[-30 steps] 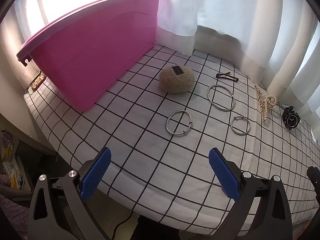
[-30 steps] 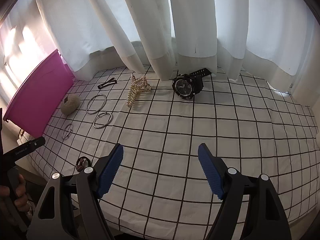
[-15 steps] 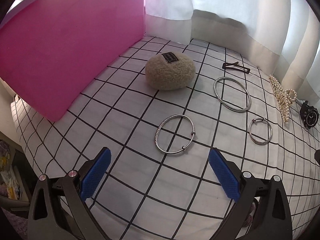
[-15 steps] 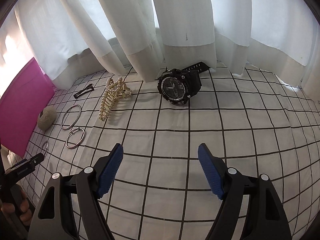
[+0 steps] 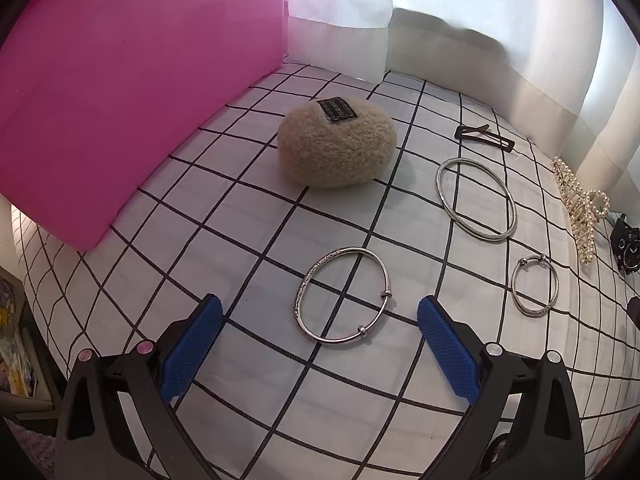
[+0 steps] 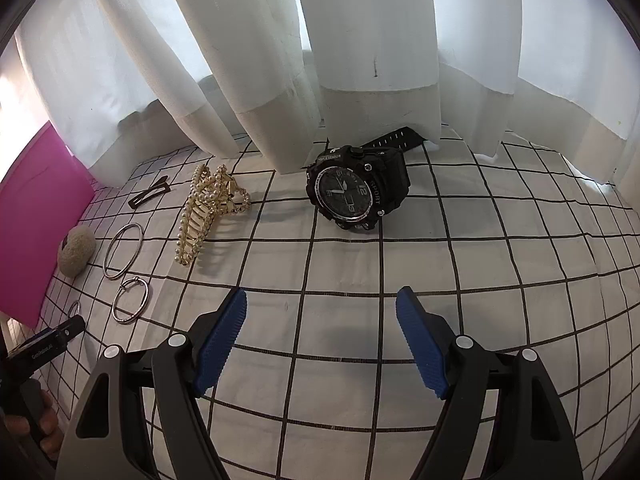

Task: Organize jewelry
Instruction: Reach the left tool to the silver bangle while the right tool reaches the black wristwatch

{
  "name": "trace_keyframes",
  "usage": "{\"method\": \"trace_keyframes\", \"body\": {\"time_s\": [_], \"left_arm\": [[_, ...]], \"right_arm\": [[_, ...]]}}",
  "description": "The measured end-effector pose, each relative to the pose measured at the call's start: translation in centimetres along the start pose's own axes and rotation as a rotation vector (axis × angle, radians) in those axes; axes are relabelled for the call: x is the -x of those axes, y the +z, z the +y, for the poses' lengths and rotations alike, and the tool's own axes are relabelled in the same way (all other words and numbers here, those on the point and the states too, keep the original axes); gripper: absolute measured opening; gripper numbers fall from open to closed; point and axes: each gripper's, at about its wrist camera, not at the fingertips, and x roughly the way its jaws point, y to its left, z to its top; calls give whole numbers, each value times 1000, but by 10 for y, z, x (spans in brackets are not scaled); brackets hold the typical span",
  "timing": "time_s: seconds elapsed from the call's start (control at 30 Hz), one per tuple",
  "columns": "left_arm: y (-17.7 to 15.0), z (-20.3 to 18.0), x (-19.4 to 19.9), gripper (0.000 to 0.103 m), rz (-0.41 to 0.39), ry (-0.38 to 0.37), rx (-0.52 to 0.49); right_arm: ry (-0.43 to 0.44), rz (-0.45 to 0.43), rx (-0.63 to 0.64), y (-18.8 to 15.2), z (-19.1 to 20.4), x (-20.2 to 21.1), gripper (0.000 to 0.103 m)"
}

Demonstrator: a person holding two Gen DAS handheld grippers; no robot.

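Between the spread blue pads of the left gripper [image 5: 318,322], nothing gripped; jaws wide apart, hanging over the checked cloth [image 5: 224,248]. Just ahead of the pads, flat on the cloth, a silver bangle with two beads [image 5: 343,294]. Further out, a fuzzy beige pouch [image 5: 337,142] with a black label on top, closed as far as can be told, contents hidden. To its left, close beside it, a pink bin [image 5: 132,80], only the outer wall in view, inside not visible. Right of the pouch, a large plain bangle [image 5: 476,199], and nearer, a small bangle [image 5: 535,285]; beyond them a dark hair clip [image 5: 484,138] near the white curtain [image 5: 460,20].

Ahead of the right gripper [image 6: 322,330], likewise wide open and empty above bare cloth, a black sport watch [image 6: 358,192] lying against the curtain hem. Left of the watch, well apart, a gold pearl claw clip [image 6: 208,210], then the bangles, pouch and bin wall at the far left edge. Bottom left of that view, part of the other gripper and a hand [image 6: 30,420].
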Motion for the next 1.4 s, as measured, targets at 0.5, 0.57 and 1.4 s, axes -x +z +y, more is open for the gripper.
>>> {"method": "trace_keyframes", "body": {"time_s": [0.5,0.57,1.4], "left_arm": [[-3,1,-1,98,-36,2,20],[-3,0,-1,98,-38,3,21],[-4,2,0,88,-110,-15,6]], "right_arm": [[-61,-7,-3,29,-12,-32,74],[-73,-2,-11,34,-14,-38,74],[-194,0,25,77,-5,-88,85]]}}
